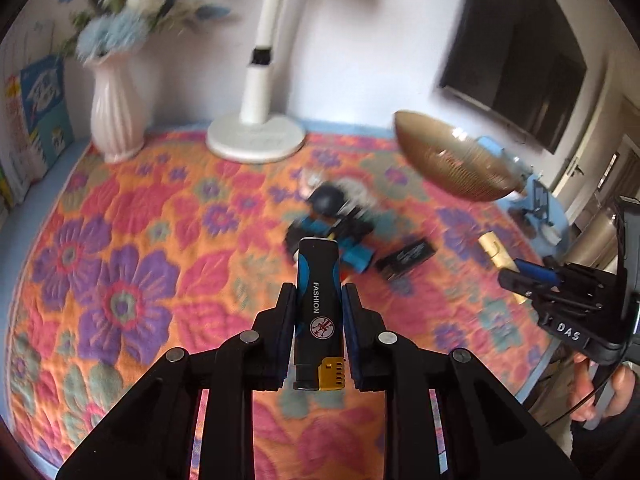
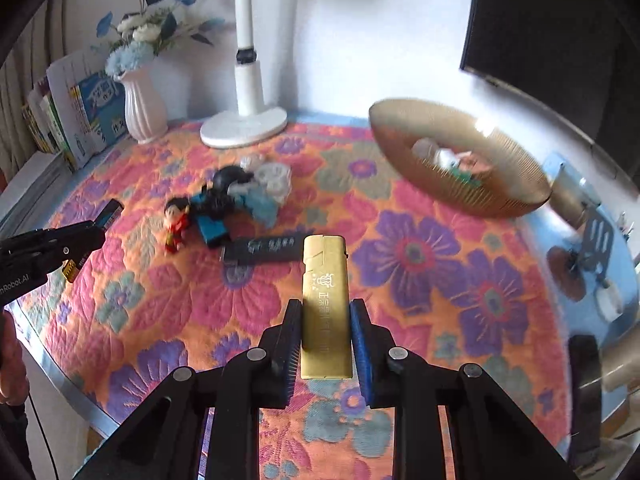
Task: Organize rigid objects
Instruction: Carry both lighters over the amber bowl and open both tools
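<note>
My left gripper [image 1: 319,298] is shut on a black and blue lighter [image 1: 319,300] marked FASHION, held above the flowered cloth. My right gripper [image 2: 326,312] is shut on a gold lighter [image 2: 326,304]. Each gripper shows in the other's view: the right one [image 1: 516,276] at the right edge with the gold lighter [image 1: 494,250], the left one [image 2: 94,226] at the left edge. A gold ribbed bowl [image 2: 460,160] with small items inside stands at the back right. A black lighter [image 2: 264,250] lies on the cloth beside a heap of small toys [image 2: 224,204].
A white vase [image 2: 144,108] with blue flowers, books [image 2: 76,112] and a white lamp base [image 2: 244,124] stand along the back. A dark screen [image 2: 560,40] hangs at the right. A small red figure [image 2: 176,226] lies by the toys. The table edge [image 2: 60,364] runs near left.
</note>
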Tool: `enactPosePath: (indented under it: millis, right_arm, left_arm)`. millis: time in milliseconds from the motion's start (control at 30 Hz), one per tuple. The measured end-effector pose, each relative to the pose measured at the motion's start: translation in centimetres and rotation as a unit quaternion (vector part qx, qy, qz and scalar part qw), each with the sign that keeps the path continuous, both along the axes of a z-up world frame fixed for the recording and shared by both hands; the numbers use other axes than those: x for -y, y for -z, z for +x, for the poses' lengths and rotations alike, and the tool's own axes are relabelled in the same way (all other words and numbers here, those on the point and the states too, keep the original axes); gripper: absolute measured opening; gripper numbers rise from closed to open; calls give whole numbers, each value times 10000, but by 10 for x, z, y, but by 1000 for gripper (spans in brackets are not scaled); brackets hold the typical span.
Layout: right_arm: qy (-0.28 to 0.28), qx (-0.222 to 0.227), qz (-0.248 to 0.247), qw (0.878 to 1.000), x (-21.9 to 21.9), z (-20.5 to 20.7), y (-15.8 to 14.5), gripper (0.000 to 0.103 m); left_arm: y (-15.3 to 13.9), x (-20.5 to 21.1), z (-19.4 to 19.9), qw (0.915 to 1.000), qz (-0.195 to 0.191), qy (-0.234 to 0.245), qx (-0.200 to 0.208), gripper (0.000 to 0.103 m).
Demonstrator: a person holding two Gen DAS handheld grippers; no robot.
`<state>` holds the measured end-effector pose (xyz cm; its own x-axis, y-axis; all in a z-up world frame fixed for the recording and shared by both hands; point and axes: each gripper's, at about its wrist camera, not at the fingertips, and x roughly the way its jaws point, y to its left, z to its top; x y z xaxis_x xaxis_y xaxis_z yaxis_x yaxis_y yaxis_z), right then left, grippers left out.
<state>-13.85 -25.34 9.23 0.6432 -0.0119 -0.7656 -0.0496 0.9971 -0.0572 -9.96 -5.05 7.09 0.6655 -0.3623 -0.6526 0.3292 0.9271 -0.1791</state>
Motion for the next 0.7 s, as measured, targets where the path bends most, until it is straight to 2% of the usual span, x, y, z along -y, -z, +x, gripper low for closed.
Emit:
enactPosePath:
  millis: [233,500,600,700]
  right_arm:
    - [190,415,-135,9989,20,5,-36,23]
    - [652,1048,-120,9923,74,20,-92,23]
    - [847,1199,-33,9892,98,30,-107,23]
    - [1029,1163,139,9878,120,45,-110,23]
  left_arm:
    - [-53,48,12,9977,67,464,497,20]
    - [-102,114,46,9911,165,917,954,20]
    - [-110,137,62,9895,129,1051,985,20]
    - [-107,164,85,9890,73,1181,883,20]
